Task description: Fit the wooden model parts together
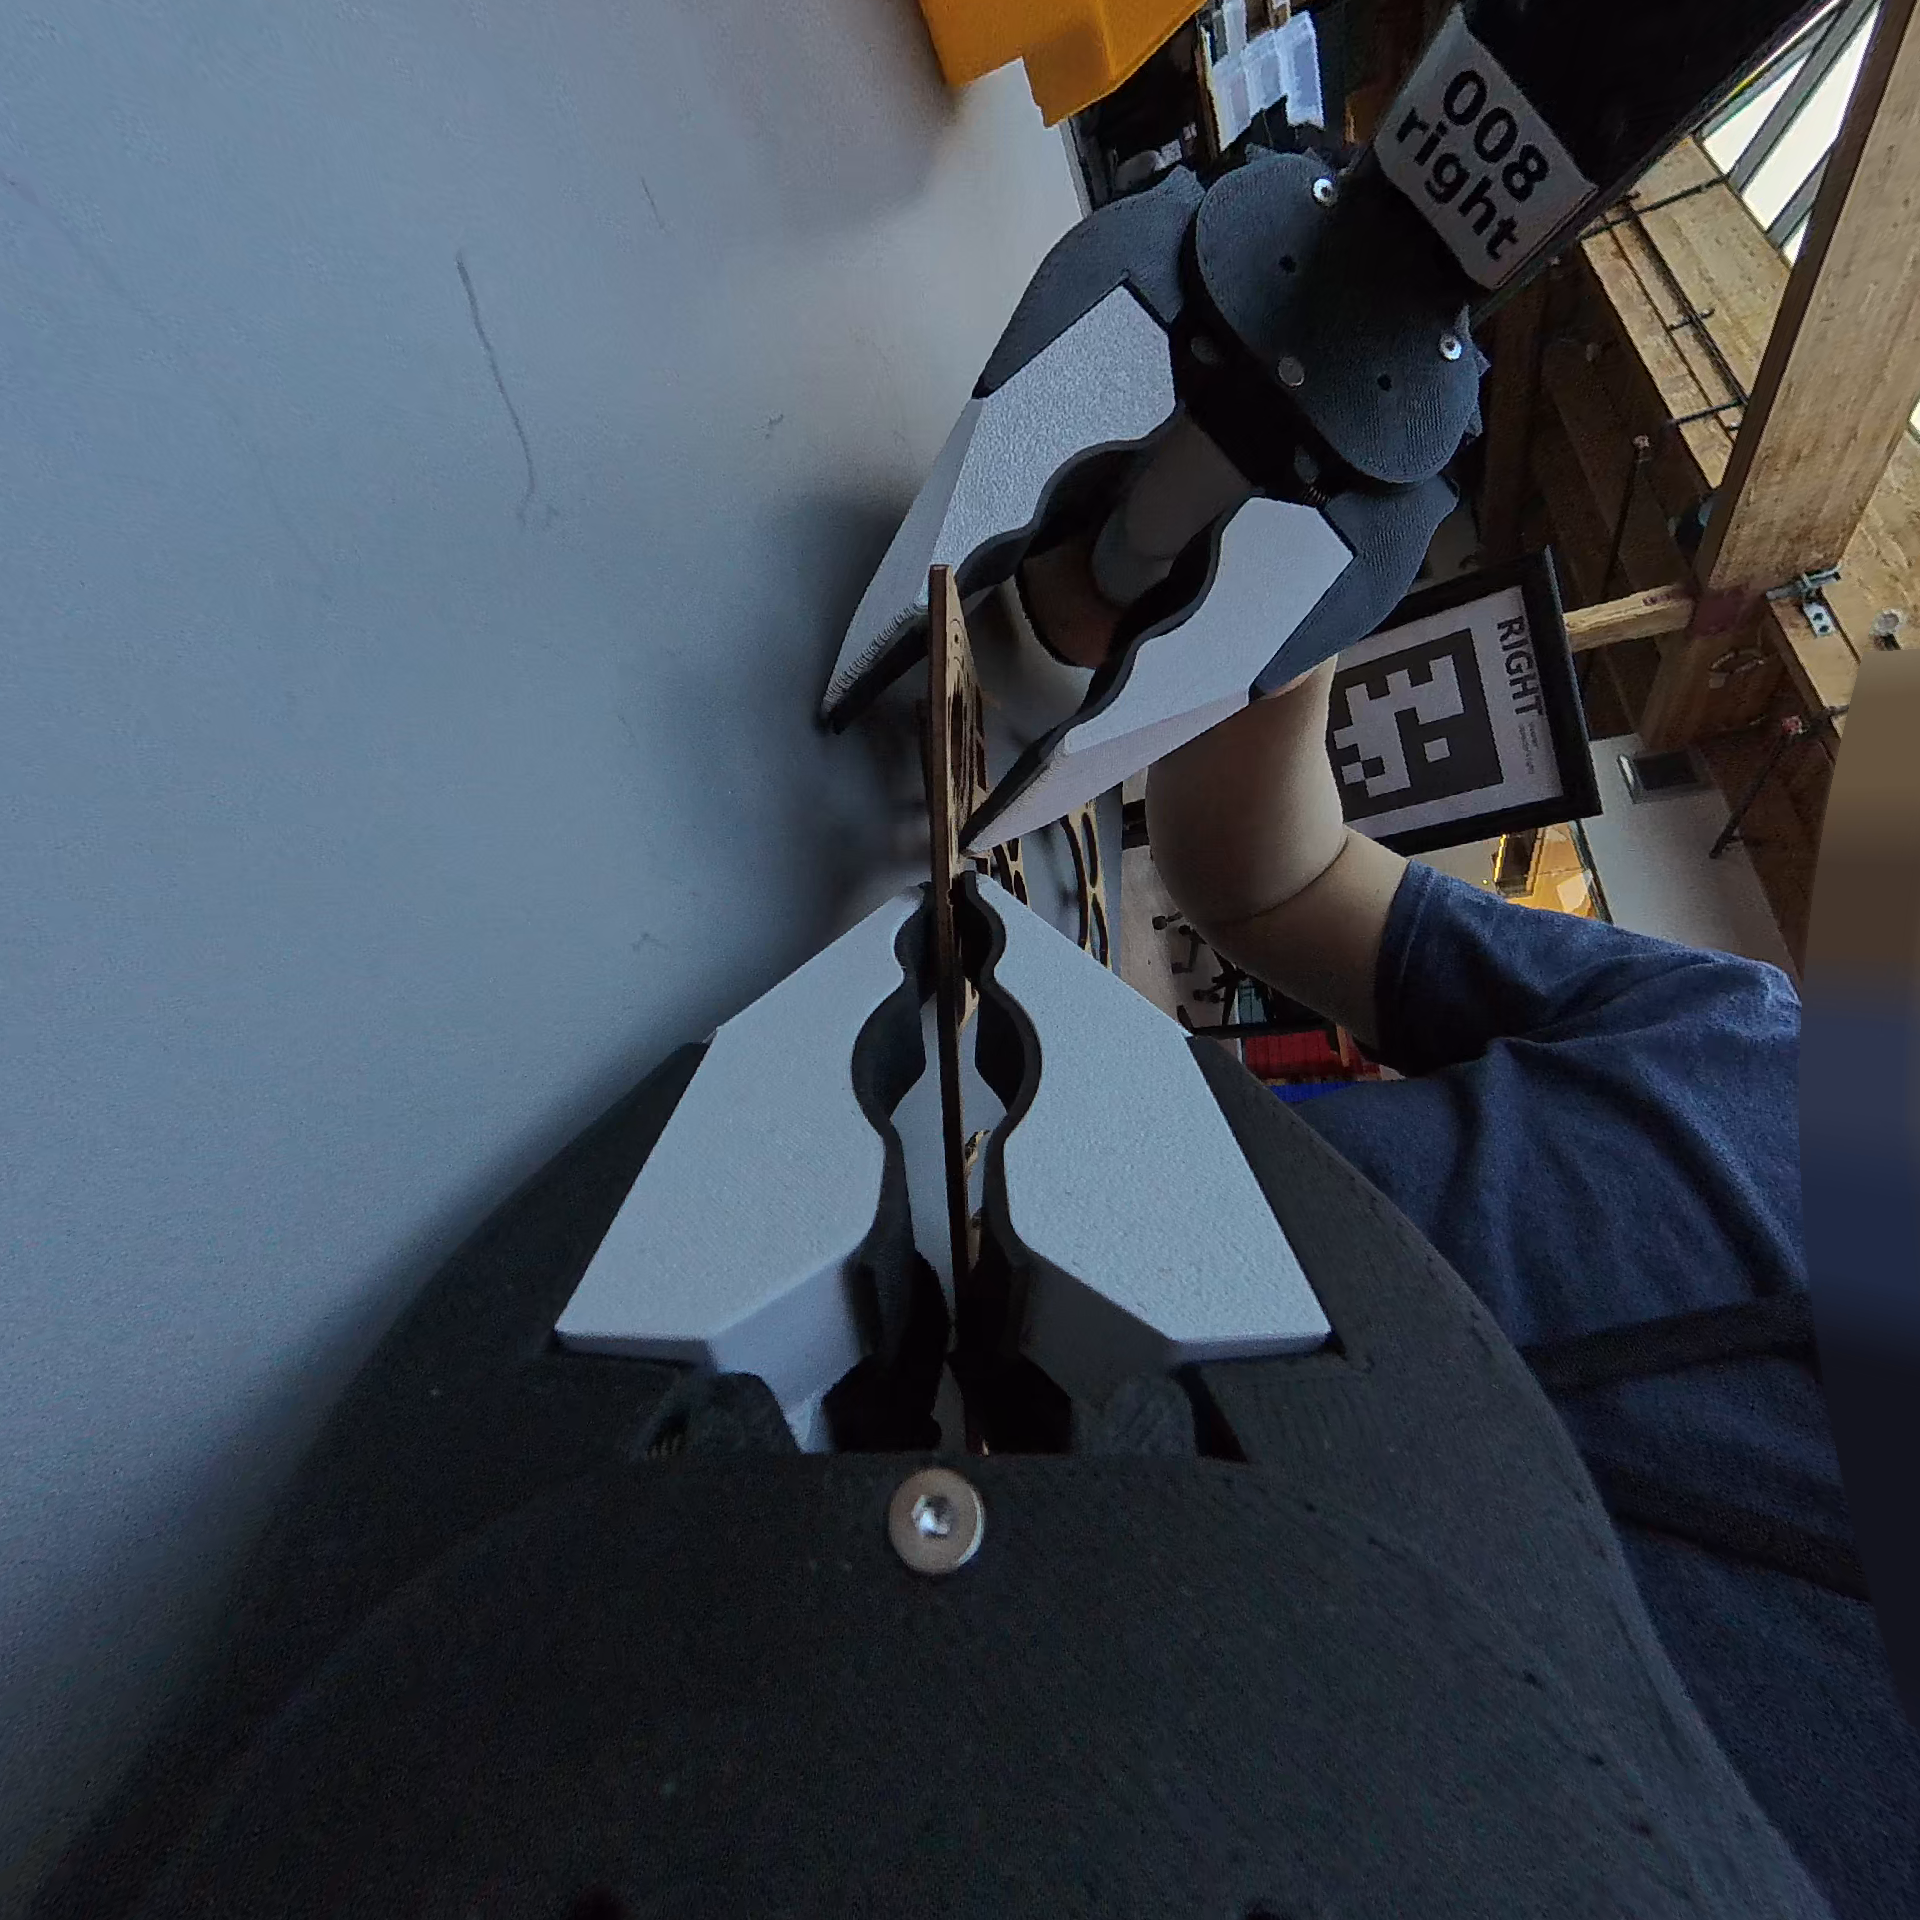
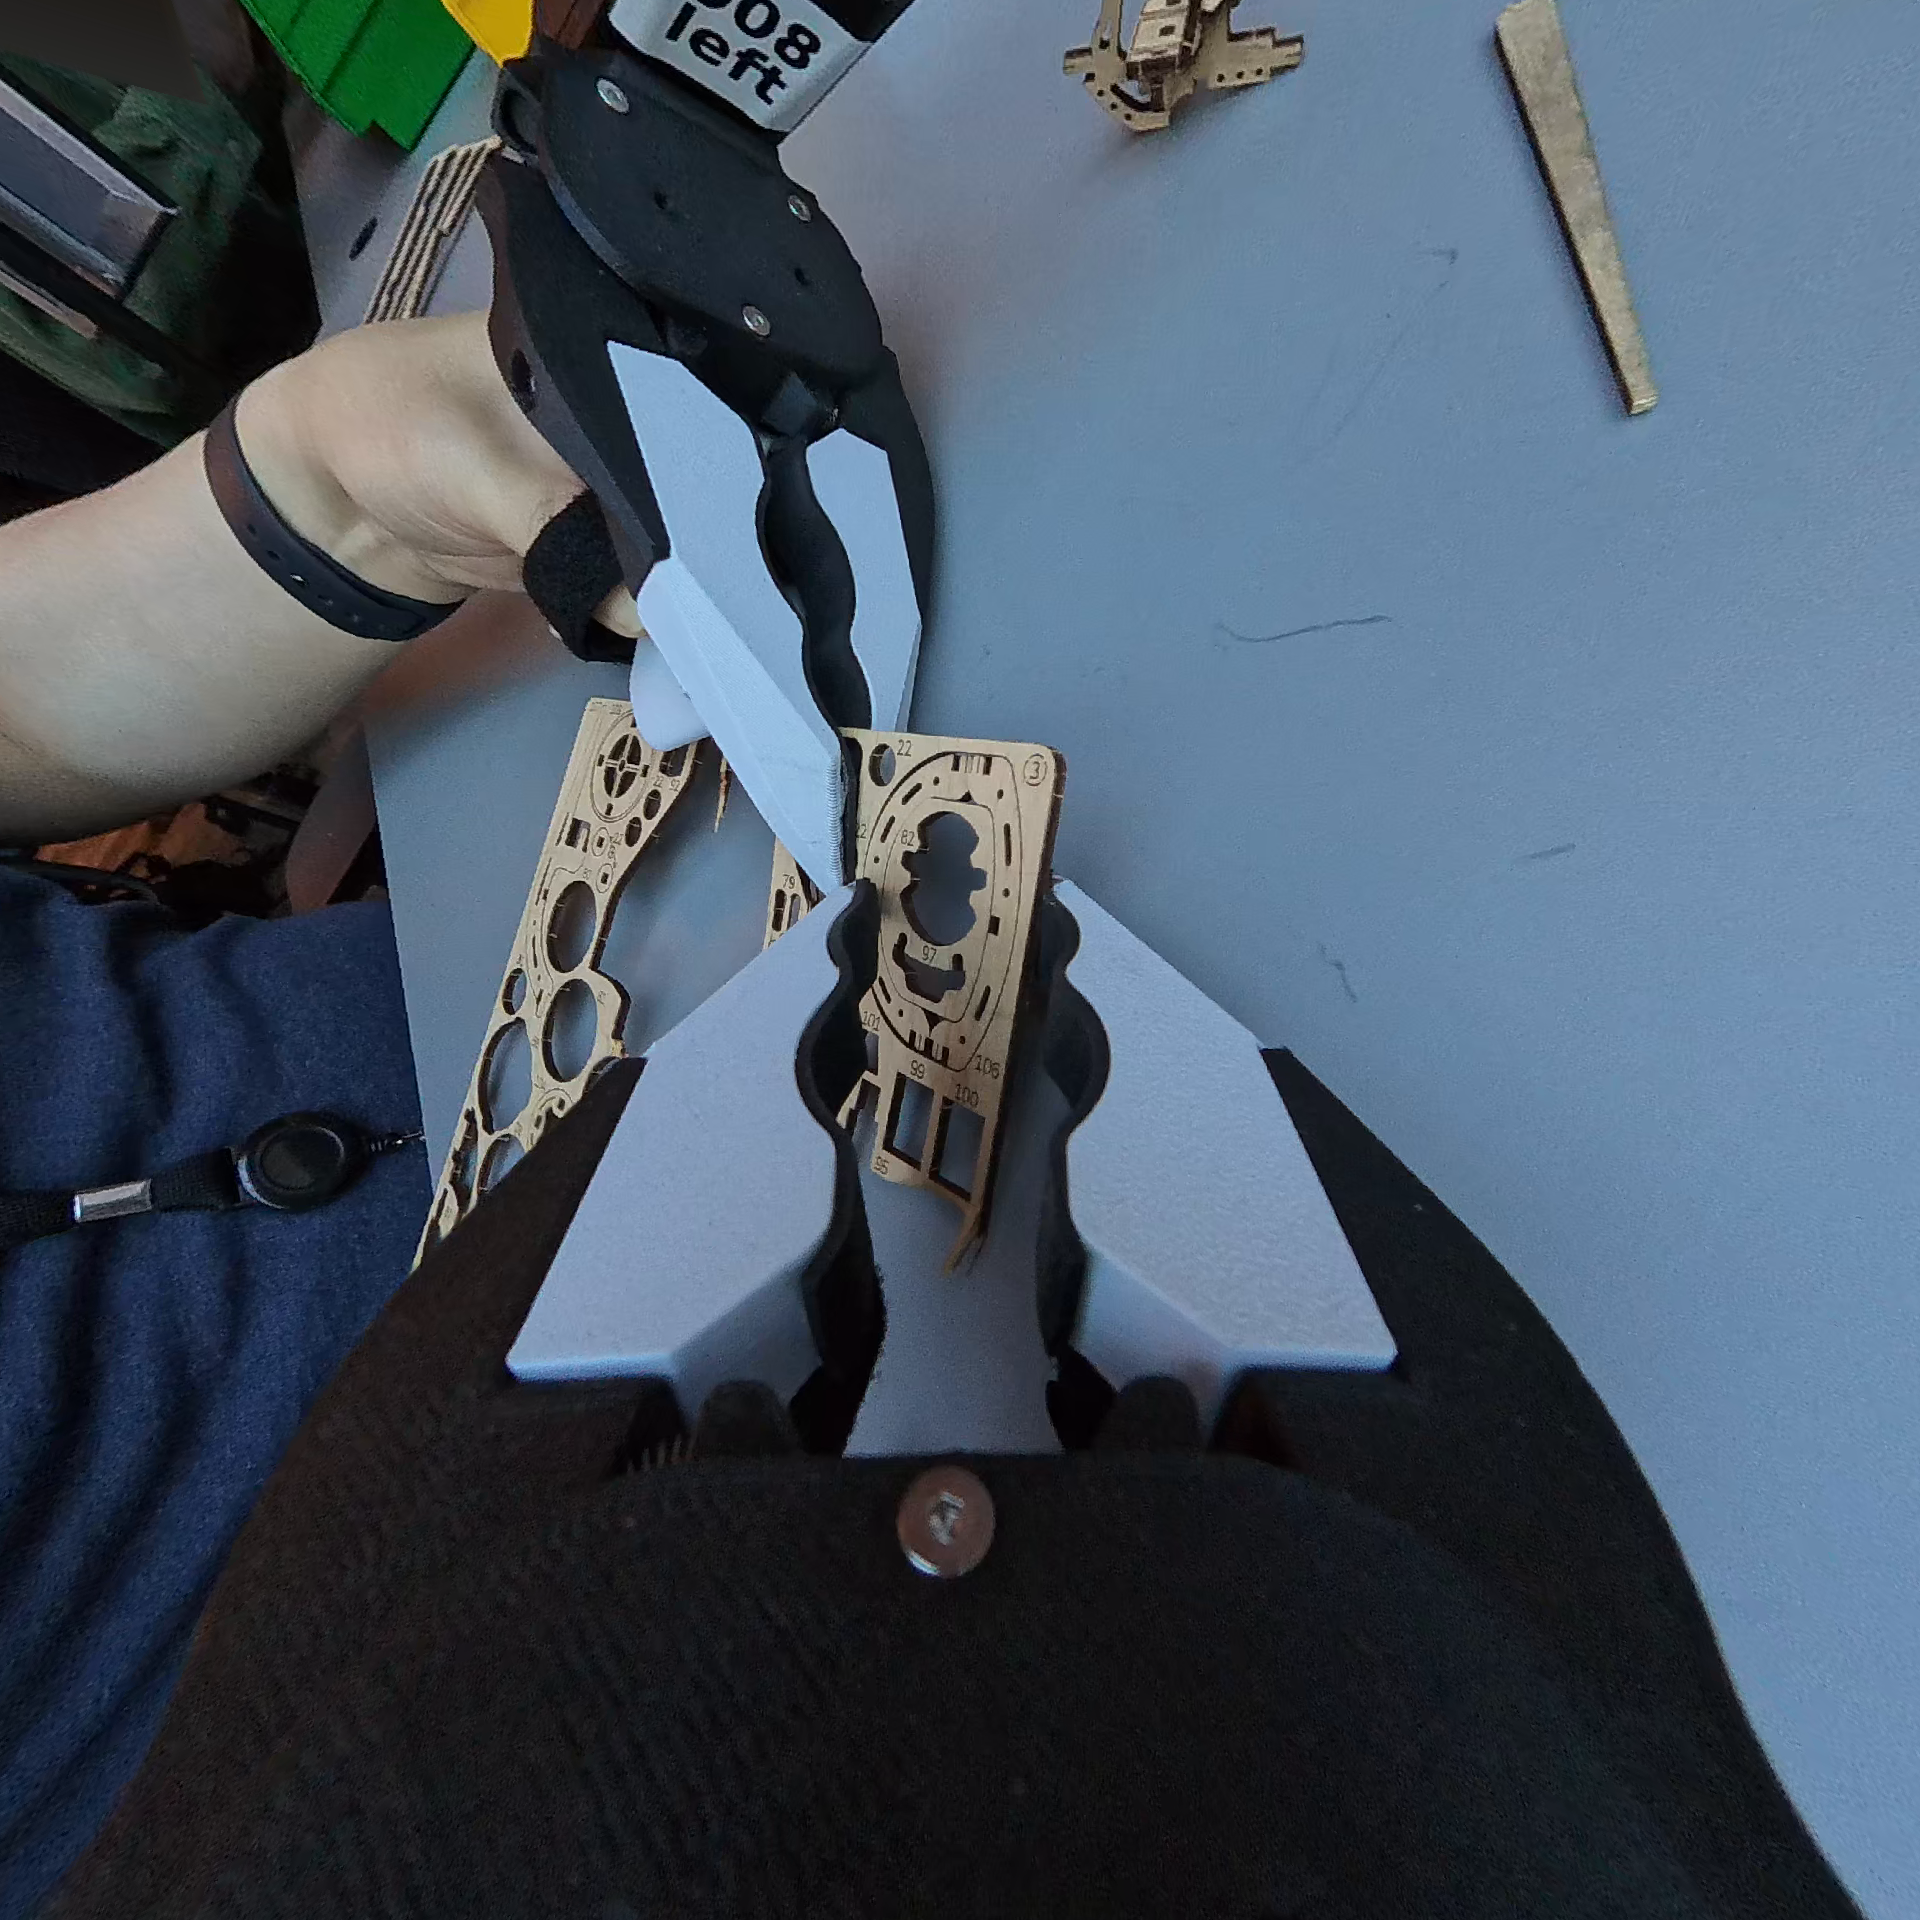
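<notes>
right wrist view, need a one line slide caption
Left gripper pinches a laser-cut wooden sheet edge while the open right gripper straddles it above the grey table.

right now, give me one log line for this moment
left tongs: shut on thin laser-cut wooden sheet piece | right tongs: open around it | small assembled wooden model: on grey table

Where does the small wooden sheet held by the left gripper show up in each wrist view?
Left wrist view: wooden sheet edge-on, a thin centre line between the left gripper fingers.
Right wrist view: face-on at centre, between the open right gripper fingers.
Shared landmark: grey table.
</notes>
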Motion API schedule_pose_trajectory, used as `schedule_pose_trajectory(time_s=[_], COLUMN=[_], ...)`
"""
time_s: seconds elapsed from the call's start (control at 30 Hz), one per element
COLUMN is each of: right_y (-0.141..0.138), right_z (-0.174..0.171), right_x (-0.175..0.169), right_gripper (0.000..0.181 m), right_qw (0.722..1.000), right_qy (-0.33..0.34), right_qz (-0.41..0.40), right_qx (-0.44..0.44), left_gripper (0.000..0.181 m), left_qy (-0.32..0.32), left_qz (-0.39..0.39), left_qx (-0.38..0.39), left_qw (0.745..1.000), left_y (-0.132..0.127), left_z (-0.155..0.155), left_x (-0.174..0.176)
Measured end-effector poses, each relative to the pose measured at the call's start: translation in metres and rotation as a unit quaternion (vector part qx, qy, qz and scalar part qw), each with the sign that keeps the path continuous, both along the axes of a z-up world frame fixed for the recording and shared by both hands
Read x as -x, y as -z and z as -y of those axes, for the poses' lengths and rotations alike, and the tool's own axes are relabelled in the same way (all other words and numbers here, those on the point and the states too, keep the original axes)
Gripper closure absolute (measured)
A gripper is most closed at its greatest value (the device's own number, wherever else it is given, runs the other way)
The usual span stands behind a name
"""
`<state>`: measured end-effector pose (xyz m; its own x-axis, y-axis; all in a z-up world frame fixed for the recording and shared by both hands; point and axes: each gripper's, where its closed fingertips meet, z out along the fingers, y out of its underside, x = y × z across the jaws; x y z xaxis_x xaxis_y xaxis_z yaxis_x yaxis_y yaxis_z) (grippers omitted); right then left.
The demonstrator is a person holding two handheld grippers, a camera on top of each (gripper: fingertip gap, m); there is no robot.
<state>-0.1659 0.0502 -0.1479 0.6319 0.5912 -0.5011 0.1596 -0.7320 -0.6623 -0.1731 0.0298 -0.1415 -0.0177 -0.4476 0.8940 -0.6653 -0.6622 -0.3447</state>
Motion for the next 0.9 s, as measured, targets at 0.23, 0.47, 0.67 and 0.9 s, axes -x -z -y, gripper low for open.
schedule_pose_trajectory(time_s=[0.23, 0.47, 0.67, 0.9], right_y=[-0.0004, 0.0008, 0.0018, 0.0015], right_z=[-0.0027, -0.0028, -0.0042, -0.0045], right_x=[-0.0014, -0.0015, -0.0015, -0.0011], right_gripper=[0.151, 0.151, 0.151, 0.151], right_qw=[1.000, 1.000, 1.000, 1.000], right_qy=[0.016, 0.017, 0.023, 0.026], right_qz=[-0.010, 0.001, 0.011, 0.013], right_qx=[0.011, 0.002, -0.006, -0.011], left_gripper=[0.180, 0.180, 0.180, 0.180], left_qy=[-0.001, -0.003, -0.009, -0.009], left_qz=[0.005, 0.002, -0.001, -0.002], left_qx=[0.001, -0.003, -0.020, -0.019], left_qw=[1.000, 1.000, 1.000, 1.000], left_y=[-0.0009, 0.0000, 0.0019, 0.0022], left_z=[-0.0003, -0.0003, -0.0011, -0.0012], left_x=[-0.0013, -0.0009, -0.0011, -0.0014])
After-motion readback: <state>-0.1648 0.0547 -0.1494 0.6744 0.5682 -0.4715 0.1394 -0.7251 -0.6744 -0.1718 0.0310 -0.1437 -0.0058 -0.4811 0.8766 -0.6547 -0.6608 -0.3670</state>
